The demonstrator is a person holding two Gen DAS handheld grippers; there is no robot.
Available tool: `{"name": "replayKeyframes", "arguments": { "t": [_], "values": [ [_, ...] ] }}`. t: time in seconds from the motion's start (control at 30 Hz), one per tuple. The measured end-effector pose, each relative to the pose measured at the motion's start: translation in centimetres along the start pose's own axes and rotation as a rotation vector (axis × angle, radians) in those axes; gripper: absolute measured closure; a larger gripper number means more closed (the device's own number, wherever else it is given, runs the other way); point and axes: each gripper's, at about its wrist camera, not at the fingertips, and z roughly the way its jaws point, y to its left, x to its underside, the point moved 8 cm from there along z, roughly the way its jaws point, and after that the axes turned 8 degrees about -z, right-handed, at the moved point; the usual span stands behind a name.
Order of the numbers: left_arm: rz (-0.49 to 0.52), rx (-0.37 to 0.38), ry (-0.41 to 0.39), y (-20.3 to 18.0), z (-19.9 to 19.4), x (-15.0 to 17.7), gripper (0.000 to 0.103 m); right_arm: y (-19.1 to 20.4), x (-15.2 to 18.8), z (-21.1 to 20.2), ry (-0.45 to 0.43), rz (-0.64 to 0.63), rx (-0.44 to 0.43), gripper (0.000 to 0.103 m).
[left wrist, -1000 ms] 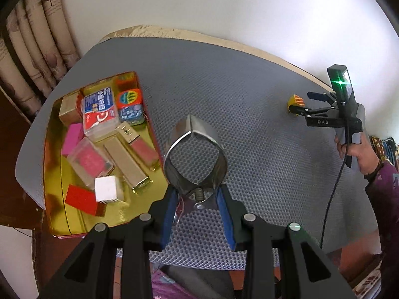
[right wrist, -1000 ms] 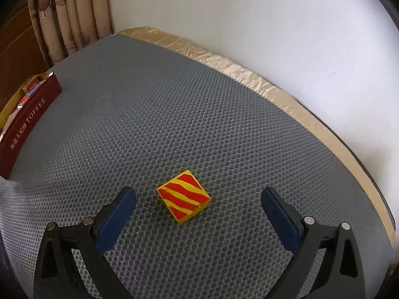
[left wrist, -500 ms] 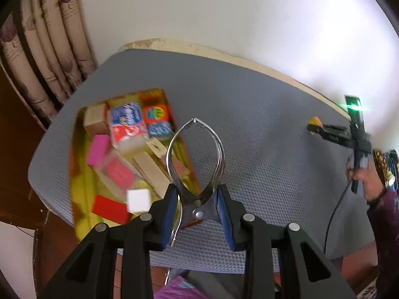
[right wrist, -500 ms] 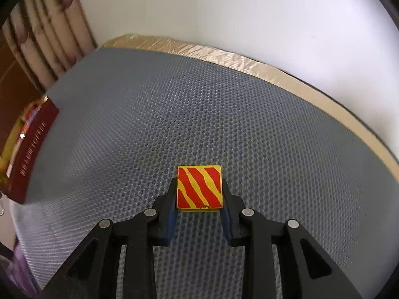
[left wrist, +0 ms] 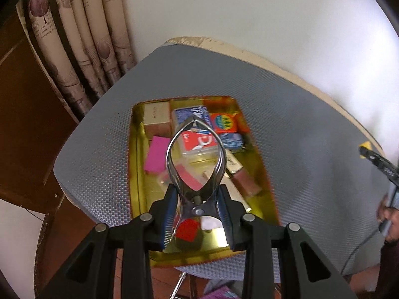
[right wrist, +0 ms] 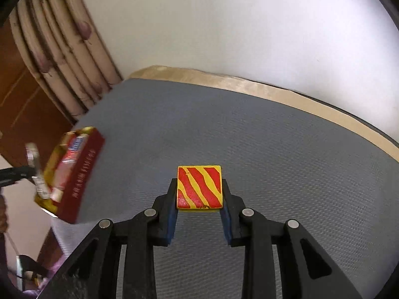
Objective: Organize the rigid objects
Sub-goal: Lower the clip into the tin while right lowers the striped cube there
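Since a second ago, the left tool (left wrist: 197, 211) has moved from beside the tray (left wrist: 136, 174) to over it. It grips a shiny metal clip (left wrist: 195, 159) by its back end, and the clip sticks out above the things in the tray. Under it lie a pink block (left wrist: 155, 157), a blue and red box (left wrist: 197, 134), a tan box (left wrist: 155, 117), an orange pack (left wrist: 223, 123) and a red block (left wrist: 187, 229). The gold tray sits on the grey mat (left wrist: 299, 124) on the table. At the right edge, blurred, a hand (left wrist: 389, 221) holds the right tool, and a bit of yellow shows at its tip.

Seen from the right wrist, the right tool (right wrist: 199, 199) was wide apart around the tile (right wrist: 199, 186) a second ago, with the tile flat on the mat. Its jaws have just been closing, and the pads now squeeze the yellow and red striped tile from both sides. The tile looks lifted off the mat (right wrist: 274, 137). Off to the left, blurred, stands the tray (right wrist: 79, 174) with its dark red side. The left tool (right wrist: 33, 169) hangs over it with the clip.
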Motion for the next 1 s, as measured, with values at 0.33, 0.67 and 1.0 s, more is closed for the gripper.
{"name": "replayKeyframes", "arguments": {
  "t": [0.33,0.67,1.0],
  "values": [
    [-0.055,-0.037,0.052,3.0,4.8,-1.4,0.070,10.5,-2.8,-1.1,-0.055,-0.033,-0.175,0.076],
    [-0.072,-0.052,0.030,4.6,5.2,-1.1,0.070,21.1,-4.0,3.1,-0.018,-0.119,-0.289,0.076],
    [-0.059,-0.054,-0.064,5.4,2.5,-0.1,0.066,27.3,-3.0,9.9,0.088,-0.144,-0.313,0.075]
  ]
}}
